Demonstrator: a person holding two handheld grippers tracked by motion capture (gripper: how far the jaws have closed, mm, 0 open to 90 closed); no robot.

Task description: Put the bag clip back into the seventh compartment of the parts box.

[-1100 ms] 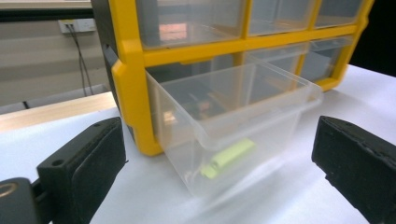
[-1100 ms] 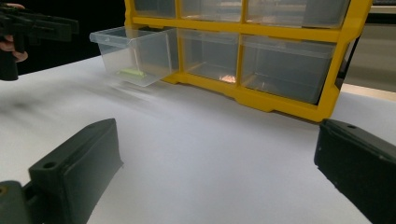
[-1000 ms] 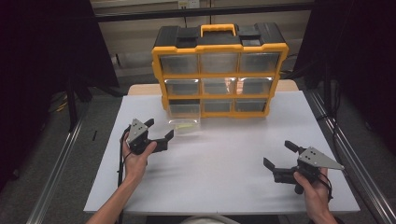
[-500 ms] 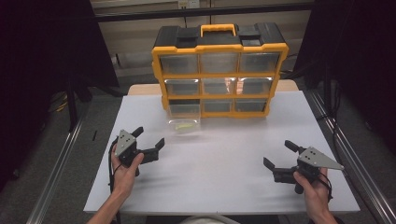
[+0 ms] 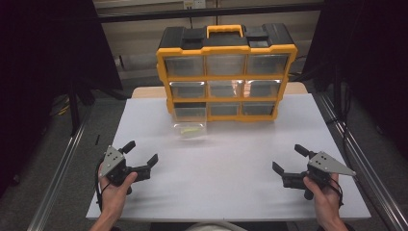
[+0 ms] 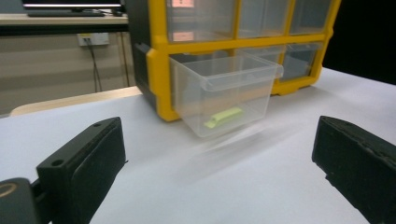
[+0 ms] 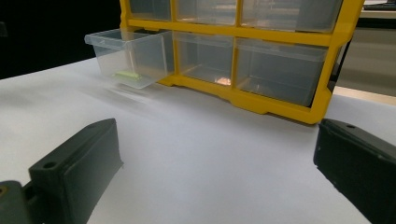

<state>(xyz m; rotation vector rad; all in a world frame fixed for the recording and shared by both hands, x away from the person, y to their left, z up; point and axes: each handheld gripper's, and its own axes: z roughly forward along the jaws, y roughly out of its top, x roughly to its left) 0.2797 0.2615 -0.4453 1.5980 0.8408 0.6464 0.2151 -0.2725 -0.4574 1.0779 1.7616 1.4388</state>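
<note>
Resting on the counter point(image 5: 221, 168), left claw point(image 5: 134, 162) and right claw point(image 5: 288, 163) both spread, empty; probably next: pushing drawer point(image 5: 190, 126) shut.

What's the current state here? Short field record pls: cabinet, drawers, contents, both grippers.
surface: white table top
cabinet: yellow and black drawer organizer, upright at the far side, orange handle on top, nine clear drawers in three rows
open drawer: bottom-left clear drawer, pulled out toward the person
contents: one small yellow-green item lying on the drawer floor
other drawers: pushed in
left gripper: open, holding nothing, near the table's left front
right gripper: open, holding nothing, near the right front
contact: neither gripper touches the organizer
</note>
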